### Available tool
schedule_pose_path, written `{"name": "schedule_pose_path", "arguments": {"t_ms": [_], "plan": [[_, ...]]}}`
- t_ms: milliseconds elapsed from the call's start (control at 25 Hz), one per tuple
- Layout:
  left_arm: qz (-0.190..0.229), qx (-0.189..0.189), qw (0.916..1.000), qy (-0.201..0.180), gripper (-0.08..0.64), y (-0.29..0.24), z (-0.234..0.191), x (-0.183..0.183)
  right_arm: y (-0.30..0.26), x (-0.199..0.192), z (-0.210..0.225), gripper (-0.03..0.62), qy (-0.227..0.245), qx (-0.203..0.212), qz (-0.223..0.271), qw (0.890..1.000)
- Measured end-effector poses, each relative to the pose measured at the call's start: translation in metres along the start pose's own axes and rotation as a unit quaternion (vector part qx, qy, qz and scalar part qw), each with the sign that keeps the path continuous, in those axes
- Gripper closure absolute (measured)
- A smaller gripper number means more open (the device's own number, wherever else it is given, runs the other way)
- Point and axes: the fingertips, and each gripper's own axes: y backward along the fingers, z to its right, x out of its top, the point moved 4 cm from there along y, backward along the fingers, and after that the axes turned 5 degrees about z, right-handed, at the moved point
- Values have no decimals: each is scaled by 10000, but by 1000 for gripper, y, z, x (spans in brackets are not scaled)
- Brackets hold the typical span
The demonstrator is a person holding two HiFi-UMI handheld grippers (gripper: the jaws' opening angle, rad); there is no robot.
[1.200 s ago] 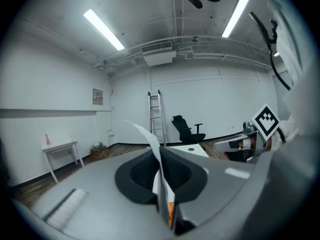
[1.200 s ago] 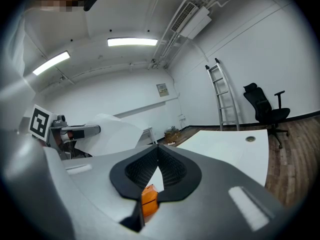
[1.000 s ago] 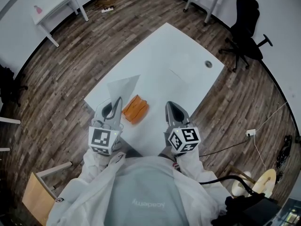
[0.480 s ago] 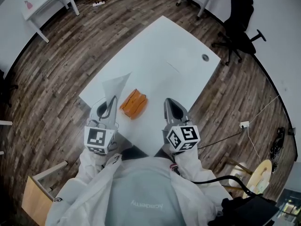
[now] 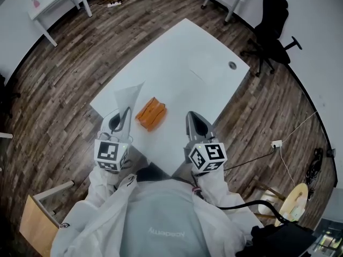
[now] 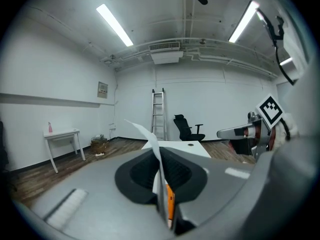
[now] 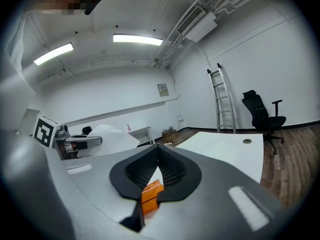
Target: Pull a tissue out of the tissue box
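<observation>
Left tool (image 5: 127,114) has its jaws clamped together on a white tissue (image 5: 129,94), which fans up and away from its tip. The orange tissue box (image 5: 150,113) lies on the white tabletop (image 5: 198,52) between both tools. Right tool (image 5: 192,119) has its jaws together, holding nothing.

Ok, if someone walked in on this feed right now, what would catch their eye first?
First the white tissue, which stands up like a sail from the shut left claw, apart from the box, over the table's near left edge. Next the orange tissue box, the only colour on the white table, which lies between the two claws. The right claw is shut on nothing beside it.
</observation>
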Motion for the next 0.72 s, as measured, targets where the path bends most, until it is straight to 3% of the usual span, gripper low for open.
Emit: {"name": "schedule_pose_path", "arguments": {"t_ms": [720], "plan": [[57,558,9981,-241,560,79,73,7,99,-8,2,591,-59,402,214,9989]]}}
